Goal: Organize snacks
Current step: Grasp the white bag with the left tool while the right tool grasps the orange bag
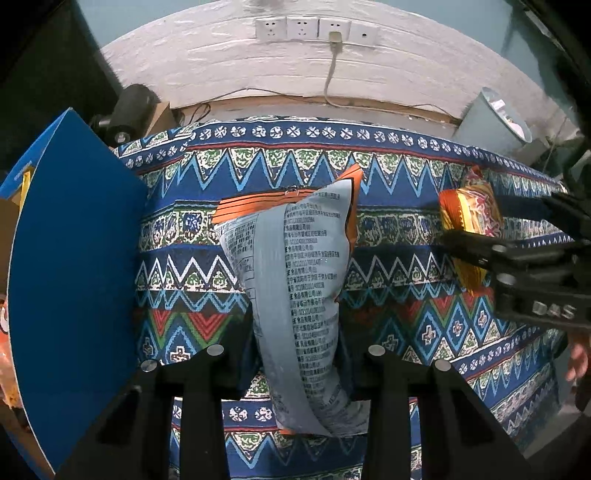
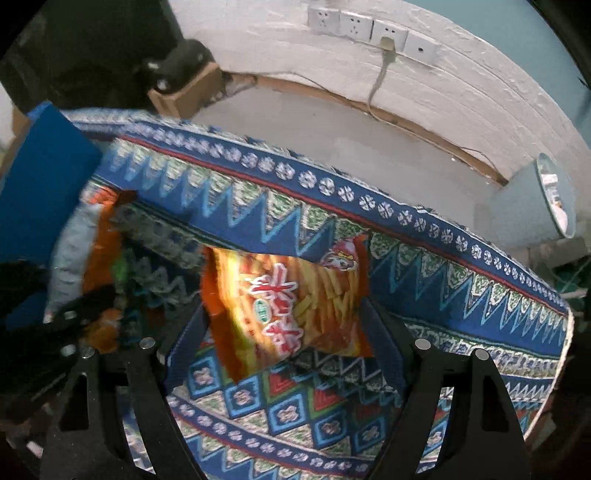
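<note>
My left gripper [image 1: 297,354] is shut on a grey-backed snack bag with orange edges [image 1: 295,266], held upright above the patterned tablecloth [image 1: 388,184]. My right gripper [image 2: 291,321] is shut on an orange and yellow fries snack bag [image 2: 291,306], held above the cloth. In the left wrist view the right gripper [image 1: 491,236] comes in from the right with the fries bag [image 1: 472,218]. In the right wrist view the grey bag [image 2: 77,254] and the left gripper [image 2: 79,314] show blurred at the left.
A blue box [image 1: 74,277] stands at the table's left edge, also in the right wrist view [image 2: 44,184]. A pale bin [image 1: 491,122] stands on the floor beyond the far right corner. Wall sockets [image 1: 314,29] and a cable are behind.
</note>
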The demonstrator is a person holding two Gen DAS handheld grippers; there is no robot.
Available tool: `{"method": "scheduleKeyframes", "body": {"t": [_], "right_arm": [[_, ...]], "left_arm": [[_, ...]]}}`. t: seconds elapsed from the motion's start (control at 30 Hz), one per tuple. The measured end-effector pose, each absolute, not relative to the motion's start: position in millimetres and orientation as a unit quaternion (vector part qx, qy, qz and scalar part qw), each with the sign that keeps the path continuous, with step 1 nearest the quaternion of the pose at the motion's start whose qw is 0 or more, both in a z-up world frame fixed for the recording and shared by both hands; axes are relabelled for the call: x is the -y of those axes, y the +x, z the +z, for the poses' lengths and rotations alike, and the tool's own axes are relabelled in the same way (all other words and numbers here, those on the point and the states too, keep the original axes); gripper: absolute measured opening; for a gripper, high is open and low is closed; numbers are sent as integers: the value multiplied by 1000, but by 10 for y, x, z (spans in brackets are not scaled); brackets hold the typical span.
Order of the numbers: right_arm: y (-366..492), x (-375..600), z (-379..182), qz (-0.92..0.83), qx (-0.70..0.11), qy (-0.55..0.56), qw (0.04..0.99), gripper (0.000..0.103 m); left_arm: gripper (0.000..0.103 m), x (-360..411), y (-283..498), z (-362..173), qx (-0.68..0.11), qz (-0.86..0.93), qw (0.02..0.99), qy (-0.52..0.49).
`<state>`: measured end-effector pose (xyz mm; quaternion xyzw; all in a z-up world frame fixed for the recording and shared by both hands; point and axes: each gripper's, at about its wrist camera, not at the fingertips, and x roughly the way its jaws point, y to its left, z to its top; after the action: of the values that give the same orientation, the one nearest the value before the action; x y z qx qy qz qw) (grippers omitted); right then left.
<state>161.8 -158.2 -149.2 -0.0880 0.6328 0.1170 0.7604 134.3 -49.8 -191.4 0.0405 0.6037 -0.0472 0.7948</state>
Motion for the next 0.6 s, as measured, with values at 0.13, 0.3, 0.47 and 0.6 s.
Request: {"method": "scheduleKeyframes", "body": {"t": [0.13,0.3,0.47,0.6], "right_arm": [[1670,1624,-1650,98,-640,-89,757,82],[1665,1721,-1777,86,-643,-84,757,80],[1609,1754,-1715,86,-636,-90,762,55],[1566,1808,-1660,86,-633,-74,766,47]], "left_arm": [[37,562,1320,-1917,-601,-49,796,55],[37,623,1324,-1931,-600,-56,796,62],[36,685,1273,-1921,-596,-60,797,74],[36,725,1201,-1872,-591,-60,800,84]]}}
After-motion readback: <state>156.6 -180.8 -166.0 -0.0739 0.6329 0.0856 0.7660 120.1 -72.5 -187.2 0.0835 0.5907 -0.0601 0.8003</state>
